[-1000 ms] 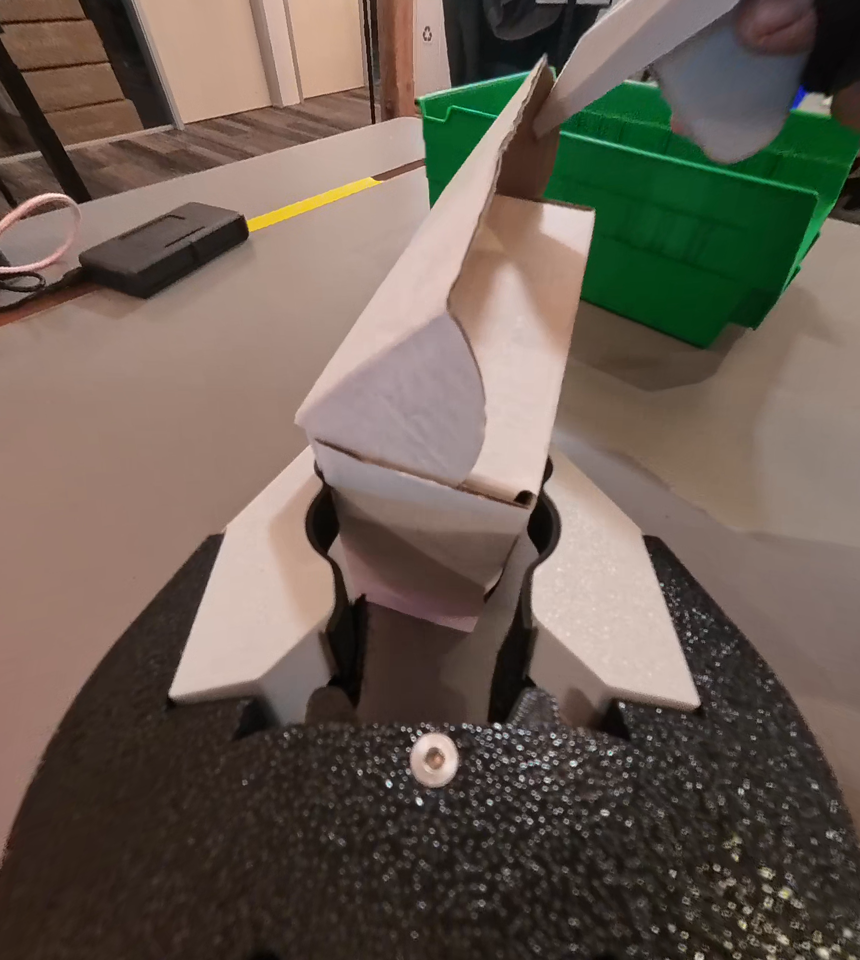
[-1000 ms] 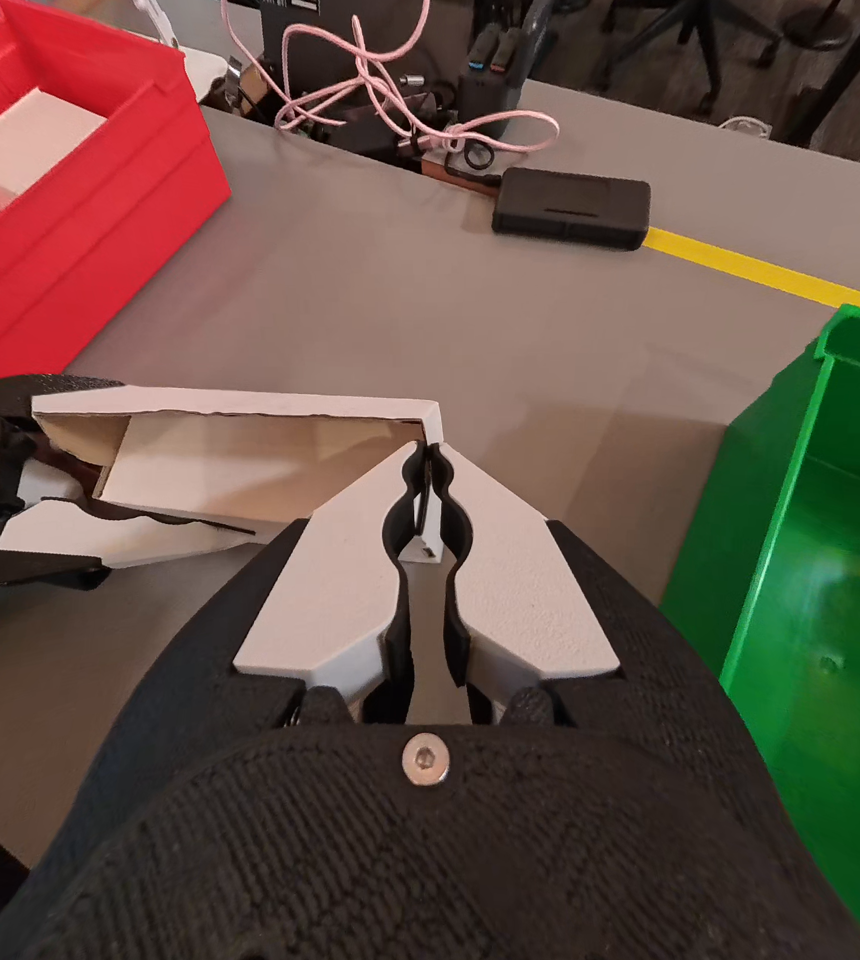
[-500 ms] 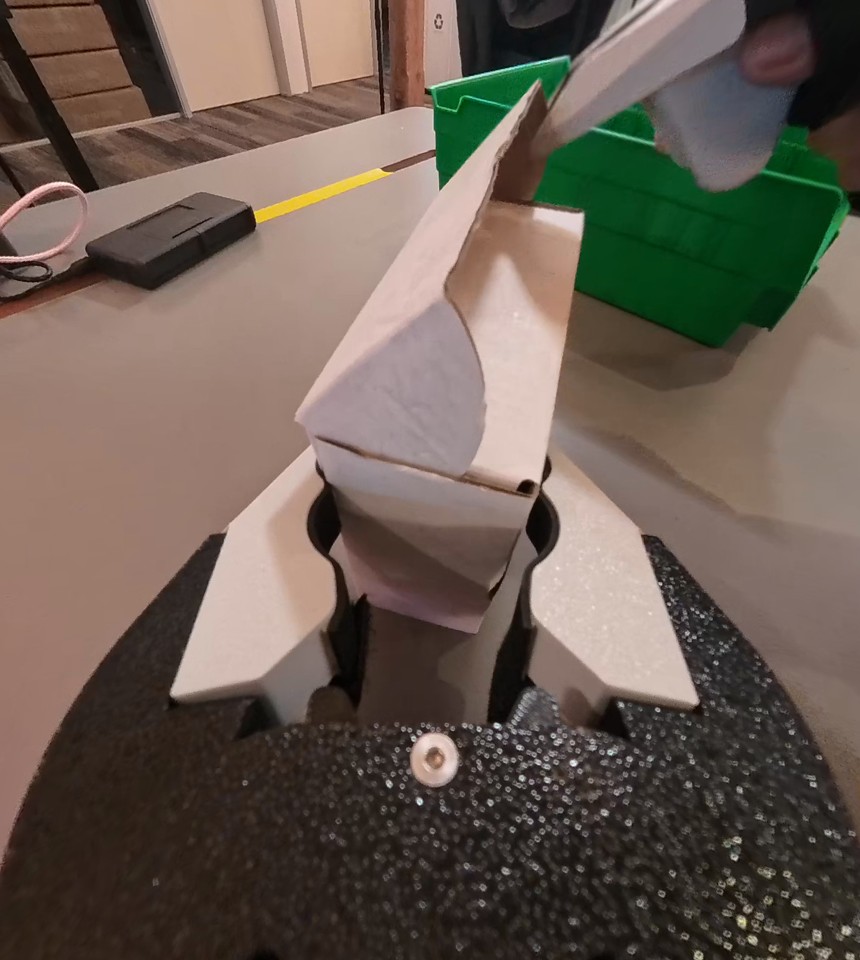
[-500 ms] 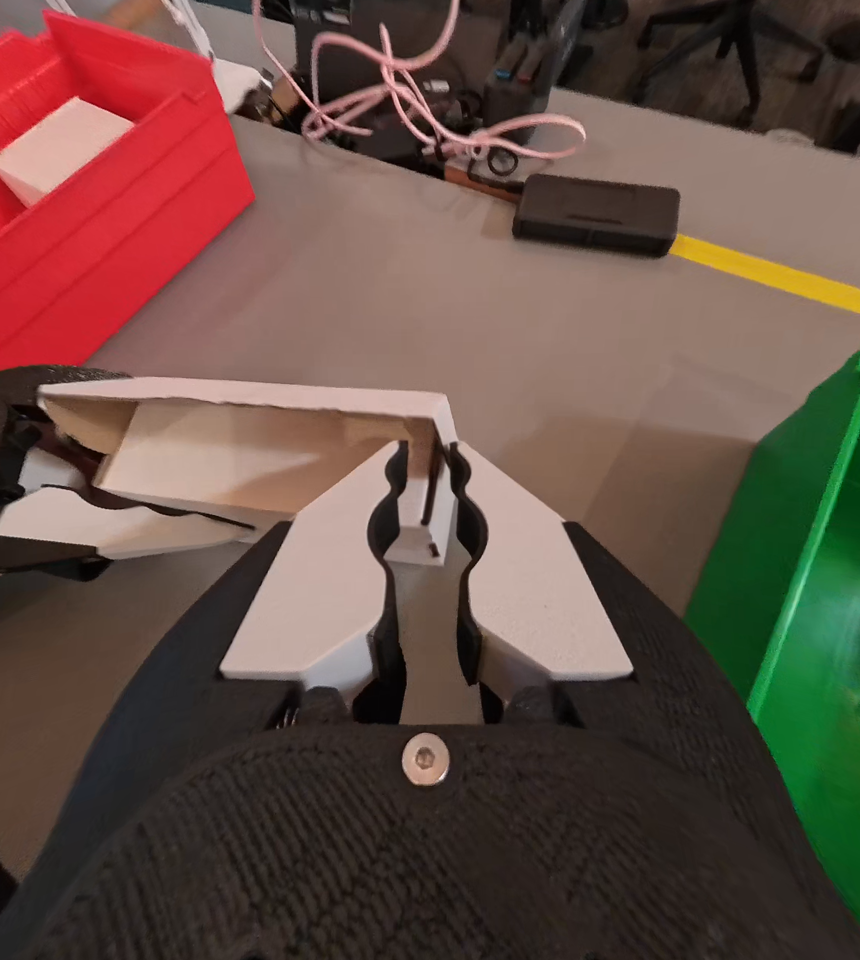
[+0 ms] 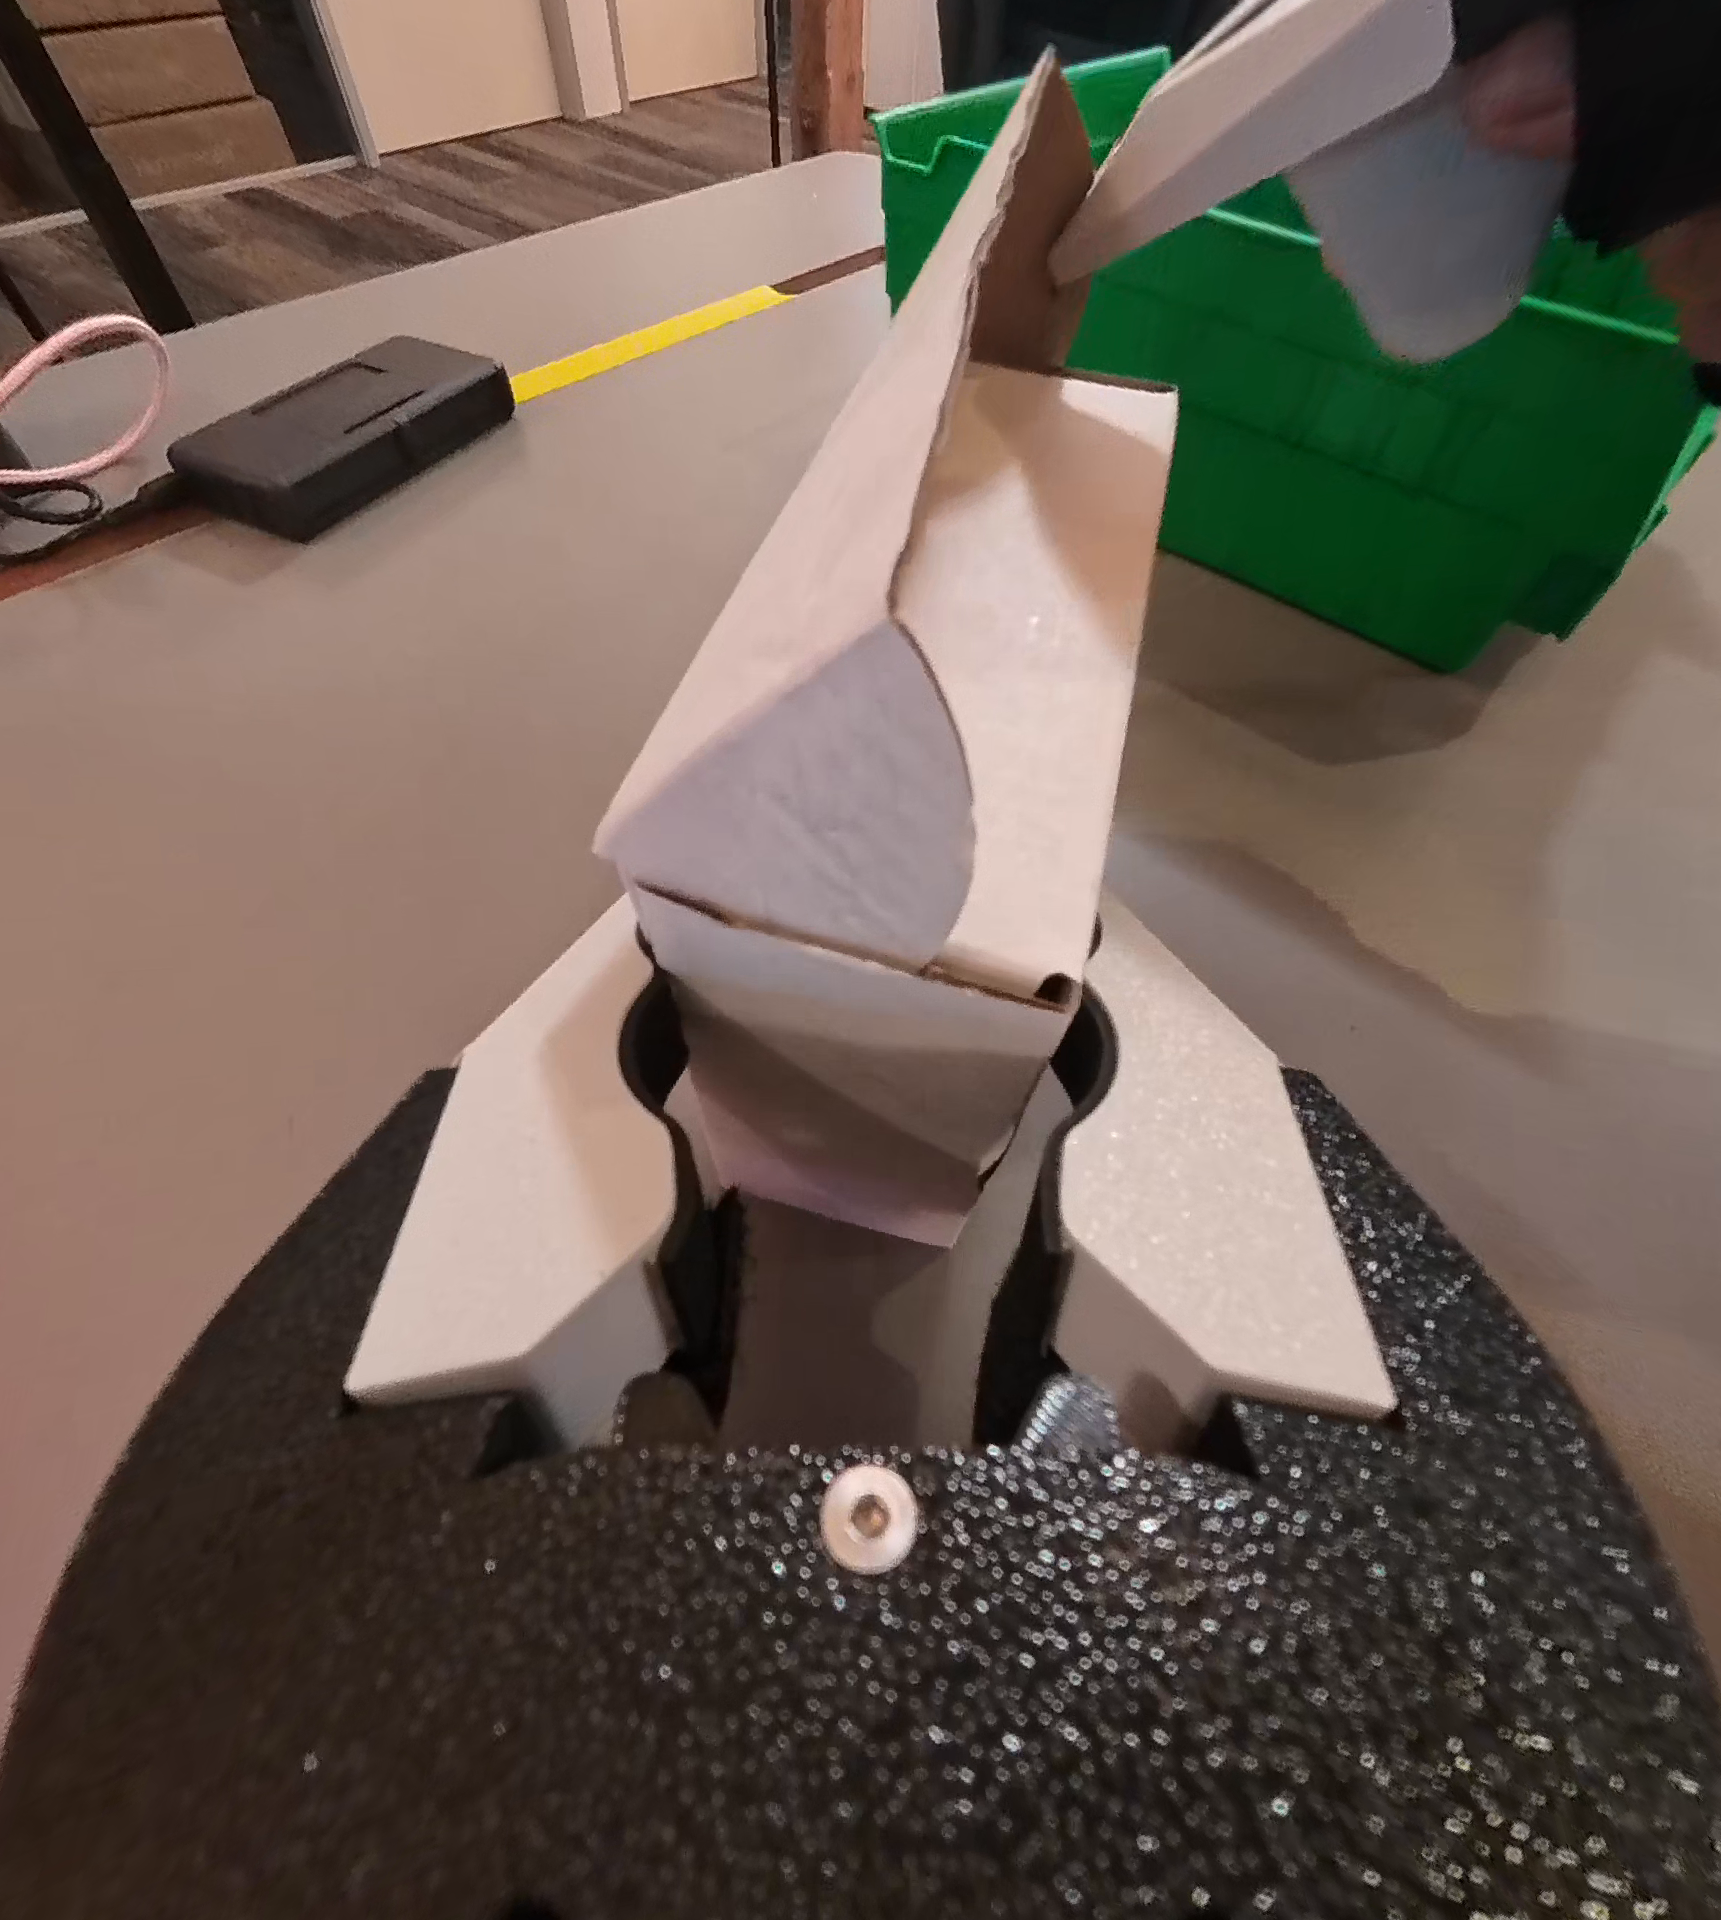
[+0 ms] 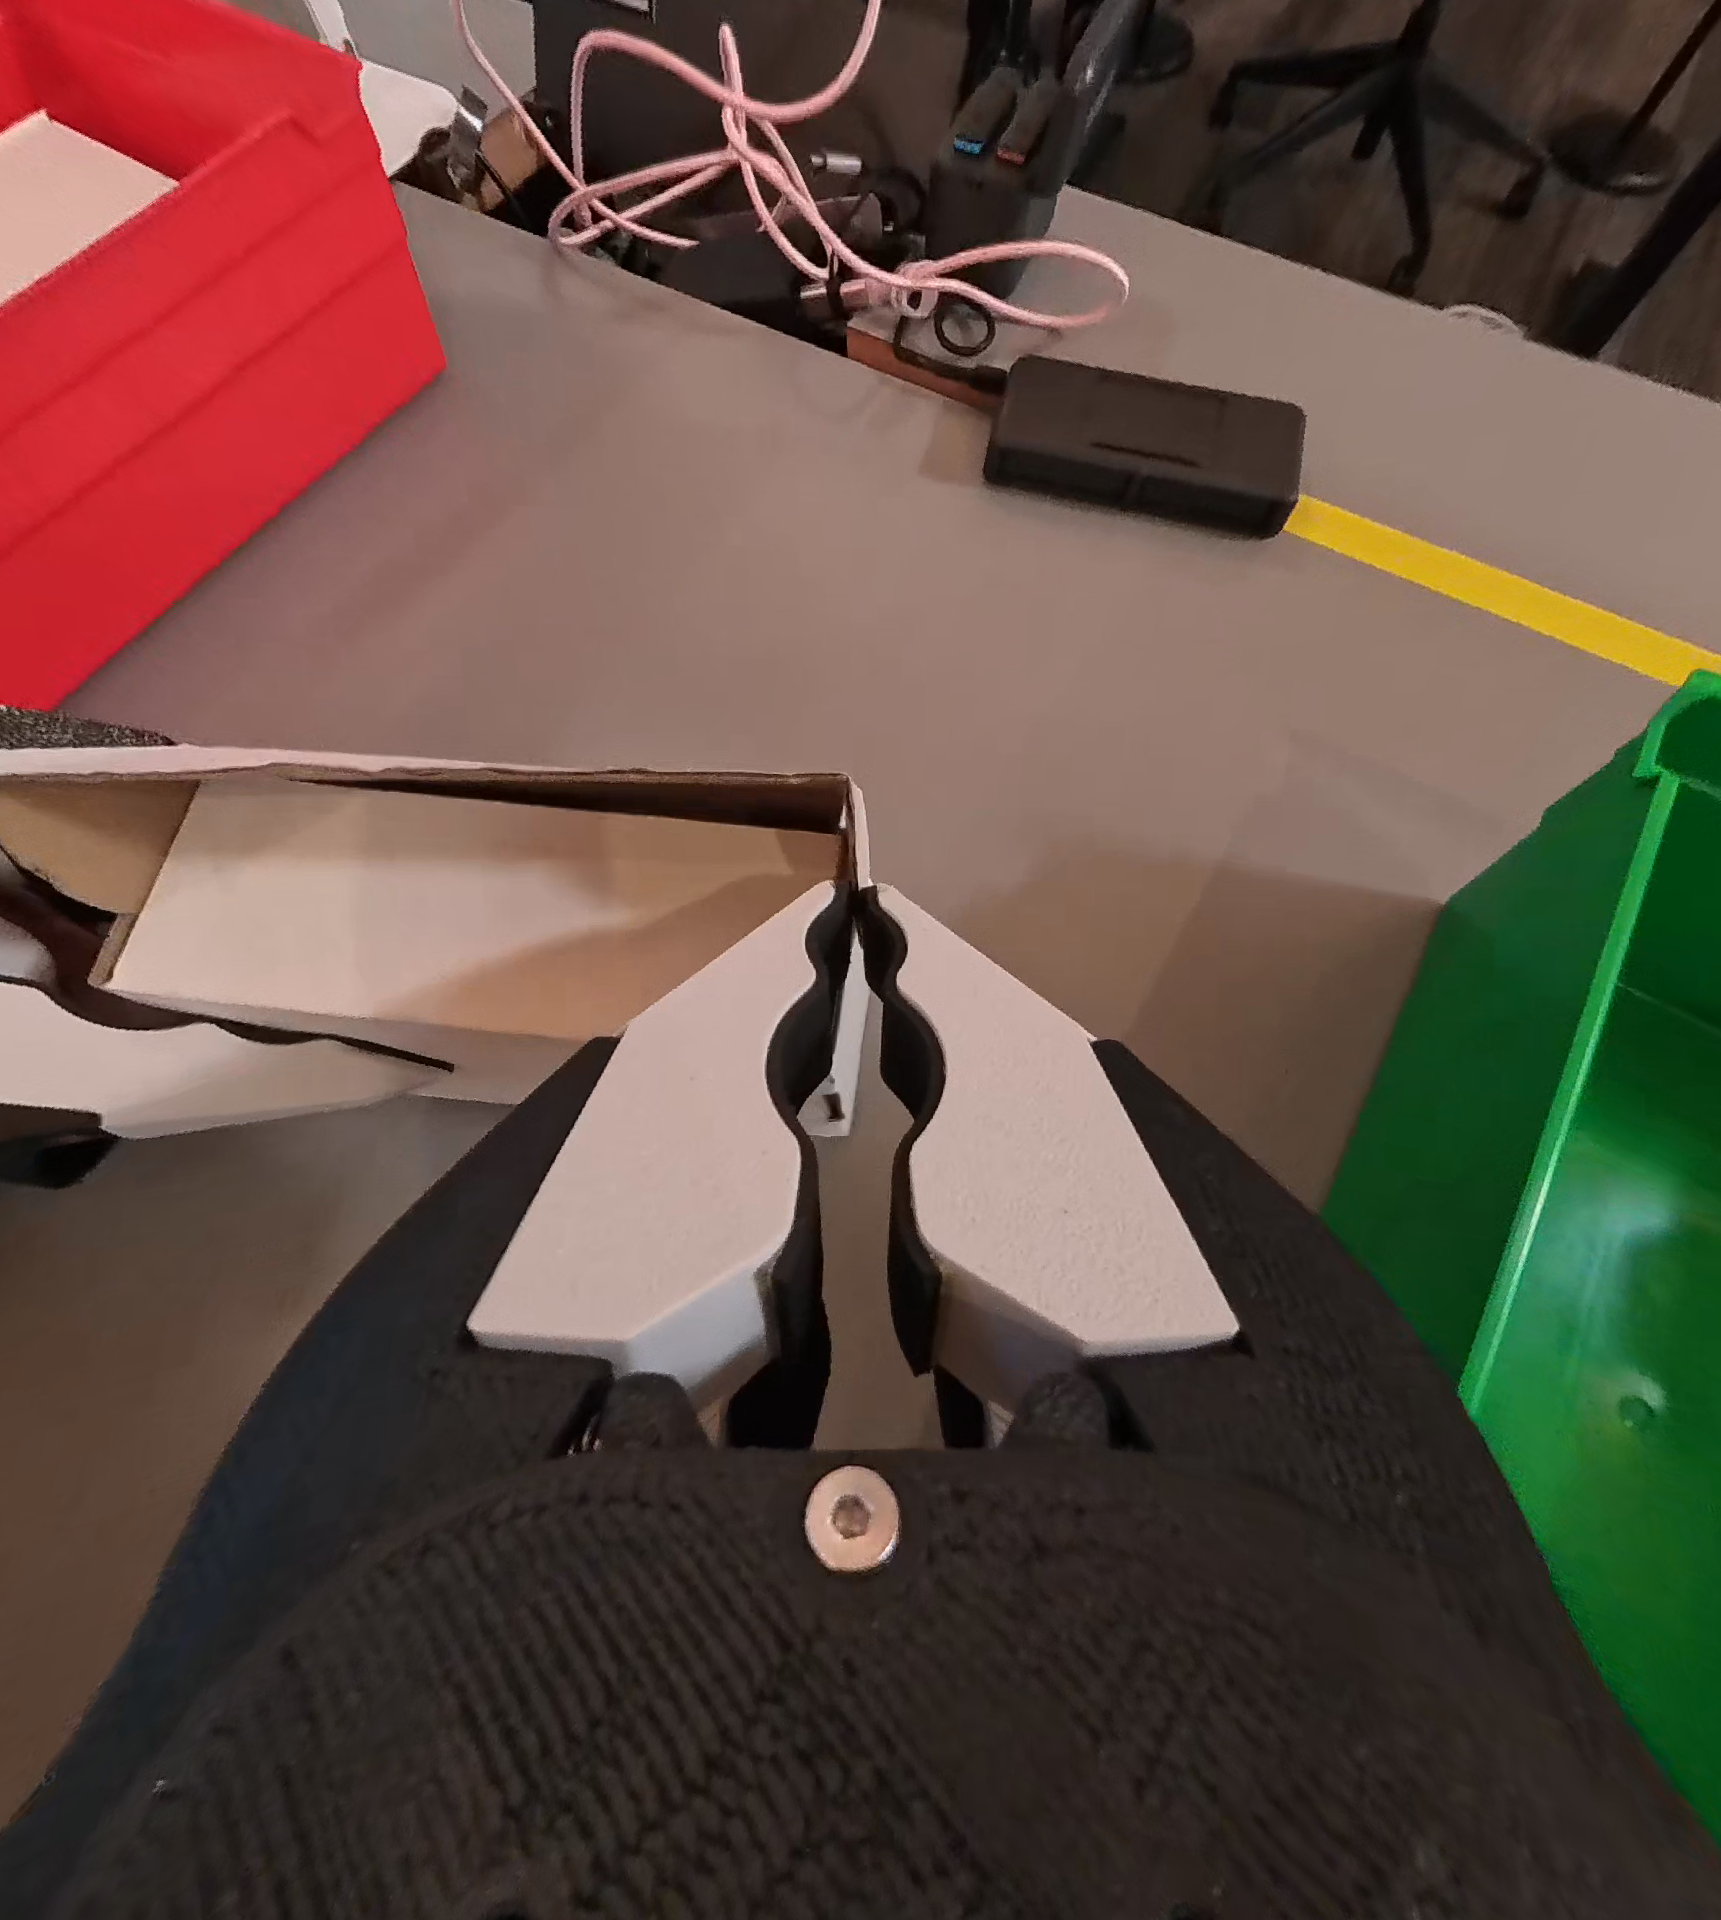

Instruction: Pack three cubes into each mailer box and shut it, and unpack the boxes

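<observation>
Since a second ago my right tongs [image 6: 853, 902] have been lifting the lid further, widening the gap over the box [image 6: 440, 935]. My left tongs [image 5: 866, 935] are still clamping the box's near end, pads pressing both sides, above the table [image 6: 835, 644]; my right are pinching the lid's end flap. I am counting, left to right: one red bin [image 6: 160, 416] holding one white box [image 6: 14, 229], one black case [image 6: 1147, 447], one green bin [image 6: 1614, 1195].

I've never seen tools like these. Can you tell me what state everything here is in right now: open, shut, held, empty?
White cardboard mailer box: held off the table, lid partly lifted.
Left gripper: clamped on the box's end.
Right gripper: pinching the lid's flap.
Green plastic bin: visible part empty.
Red plastic bin: holds a white box.
</observation>
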A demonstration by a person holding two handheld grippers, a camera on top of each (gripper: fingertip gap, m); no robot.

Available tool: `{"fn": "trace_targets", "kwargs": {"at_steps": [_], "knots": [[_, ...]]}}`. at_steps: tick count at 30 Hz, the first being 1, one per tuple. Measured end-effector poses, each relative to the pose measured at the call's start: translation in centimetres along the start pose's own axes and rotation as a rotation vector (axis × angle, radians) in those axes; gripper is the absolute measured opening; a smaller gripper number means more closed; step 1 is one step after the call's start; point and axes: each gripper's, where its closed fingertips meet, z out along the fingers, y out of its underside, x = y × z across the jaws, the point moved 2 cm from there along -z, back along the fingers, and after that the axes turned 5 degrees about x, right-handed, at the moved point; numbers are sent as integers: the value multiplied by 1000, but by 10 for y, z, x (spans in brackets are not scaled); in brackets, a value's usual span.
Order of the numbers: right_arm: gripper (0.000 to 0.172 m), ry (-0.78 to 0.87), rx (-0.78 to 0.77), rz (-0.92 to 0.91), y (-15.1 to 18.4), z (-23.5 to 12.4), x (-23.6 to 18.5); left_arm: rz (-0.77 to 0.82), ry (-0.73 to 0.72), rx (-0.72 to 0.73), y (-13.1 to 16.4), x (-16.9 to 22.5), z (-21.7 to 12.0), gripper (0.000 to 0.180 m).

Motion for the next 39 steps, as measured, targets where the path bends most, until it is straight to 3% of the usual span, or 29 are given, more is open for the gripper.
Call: {"fn": "trace_targets", "kwargs": {"at_steps": [1, 15, 27, 35, 39], "knots": [[0, -1, -10, 12, -1, 0, 0, 0, -2, -3, 0, 0, 0, 71], [0, -154, -92, 153, -9, 3, 5, -2, -5, -12, 0, -1, 1, 71], [0, -191, -15, 217, -11, 6, 3, 1, -21, -12, 0, -2, 1, 70], [3, -342, -12, 373, -11, 9, 6, -2, -28, -5, 0, -3, 2, 71], [20, -345, 37, 313, -6, 7, 5, 4, -17, 6, -1, -4, 2, 71]]}}
